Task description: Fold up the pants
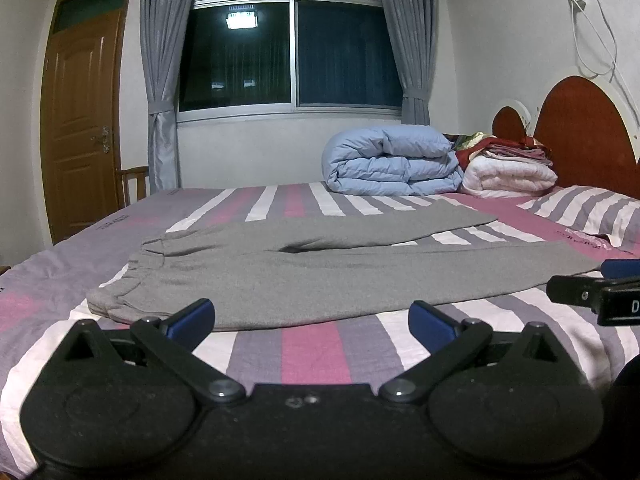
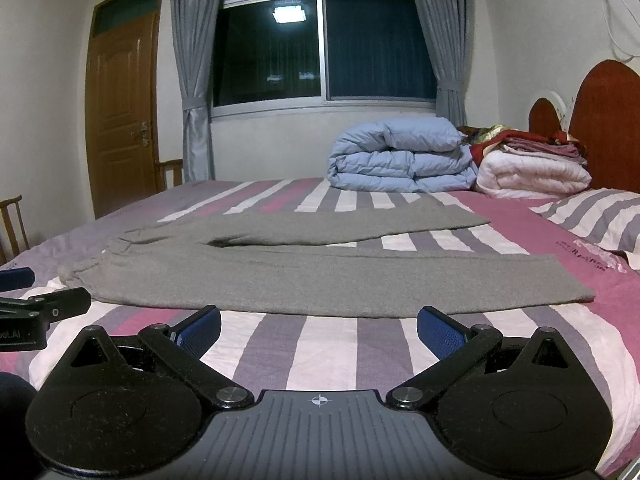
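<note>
Left wrist: grey pants (image 1: 320, 276) lie flat, legs splayed.

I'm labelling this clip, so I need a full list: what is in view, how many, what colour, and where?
pants: one, grey, spread flat on the bed, legs apart
bed: one, striped pink, grey and white sheet
duvet: one, light blue, folded at the bed's far side
quilt: one, white, folded beside the duvet, red and pink cloths on top
pillow: one, striped, near the headboard
headboard: one, red-brown
window: one, dark, grey curtains
door: one, brown
left gripper: fingers open, short of the pants
right gripper: fingers open, short of the pants
</note>
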